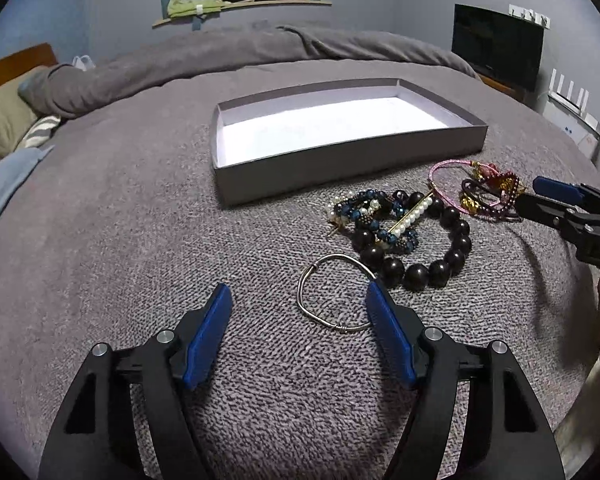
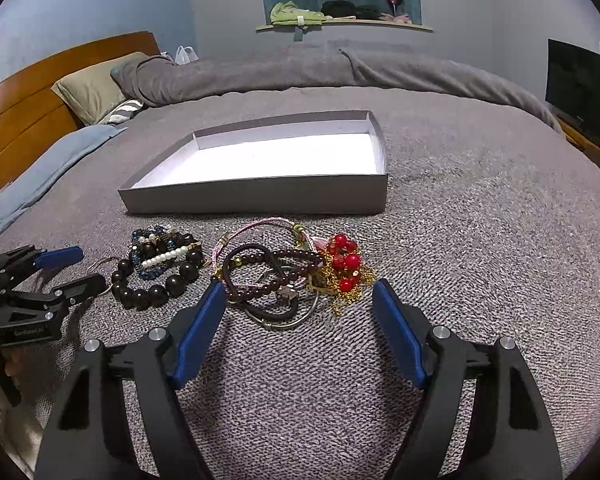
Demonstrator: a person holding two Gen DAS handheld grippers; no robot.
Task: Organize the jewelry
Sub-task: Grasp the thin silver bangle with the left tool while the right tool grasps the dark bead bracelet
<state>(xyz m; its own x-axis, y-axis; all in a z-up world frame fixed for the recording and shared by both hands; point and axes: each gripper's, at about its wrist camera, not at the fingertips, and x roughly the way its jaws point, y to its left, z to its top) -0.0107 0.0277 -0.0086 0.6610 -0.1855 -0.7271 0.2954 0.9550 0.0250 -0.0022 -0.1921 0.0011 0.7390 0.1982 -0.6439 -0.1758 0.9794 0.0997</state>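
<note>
Only my right view shows the red bead cluster (image 2: pixel 345 261) on its gold chain, lying just ahead of my right claw (image 2: pixel 299 300), whose jaws gape, gripping nothing. A thin silver wire bangle (image 1: pixel 334 294) lies on the bed (image 1: pixel 120 220) between the spread, empty fingers of my left claw (image 1: pixel 298 300), touching the right one. Beyond sit the dark bead bracelet (image 1: pixel 418 254) and the empty grey box (image 1: pixel 340 168).
</note>
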